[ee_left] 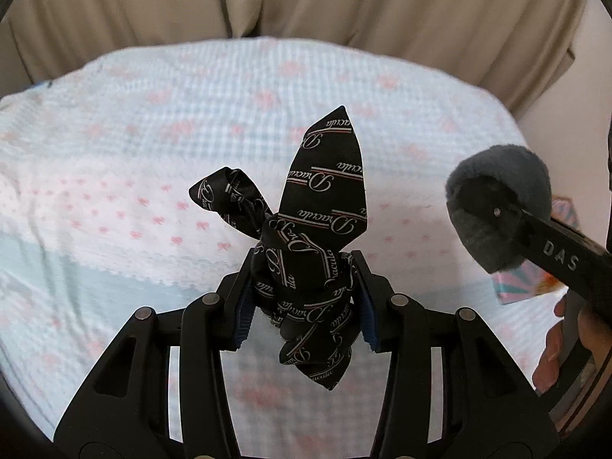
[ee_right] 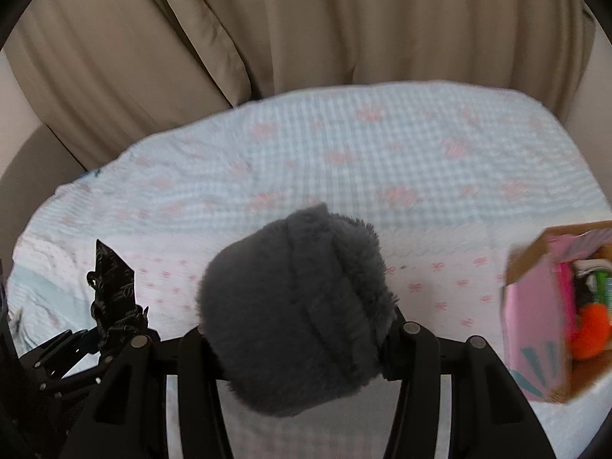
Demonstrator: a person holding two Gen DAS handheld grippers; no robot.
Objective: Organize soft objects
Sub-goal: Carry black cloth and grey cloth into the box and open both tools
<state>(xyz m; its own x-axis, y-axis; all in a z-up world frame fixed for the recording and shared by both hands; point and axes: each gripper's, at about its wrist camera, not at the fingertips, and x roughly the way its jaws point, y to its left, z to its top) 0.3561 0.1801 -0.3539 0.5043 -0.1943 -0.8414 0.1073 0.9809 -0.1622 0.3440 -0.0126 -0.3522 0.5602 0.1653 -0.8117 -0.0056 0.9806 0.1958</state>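
Both grippers loaded above the bed, one soft item each.

Bed cover (ee_right: pixel 382 160), pale blue check with pink bows, fills both views; beige curtain (ee_right: pixel 306 19) hangs behind it at 12 o'clock. In my right wrist view a pink cardboard box (ee_right: pixel 531 321) sits on the cover at 3 o'clock, open side showing orange and green soft things inside. My right gripper (ee_right: pixel 298 329) is clamped on a grey plush piece (ee_right: pixel 294 306), which bulges out past both fingers and is clear of the cover. My left gripper (ee_left: pixel 306 298) pinches a knotted black printed scarf (ee_left: pixel 317 229) between its blue pads (ee_left: pixel 244 306), one pointed end standing toward 12 o'clock, another hanging toward 6. From the left wrist view, the plush sits at 3 o'clock, with my hand (ee_left: pixel 566 348) below it.
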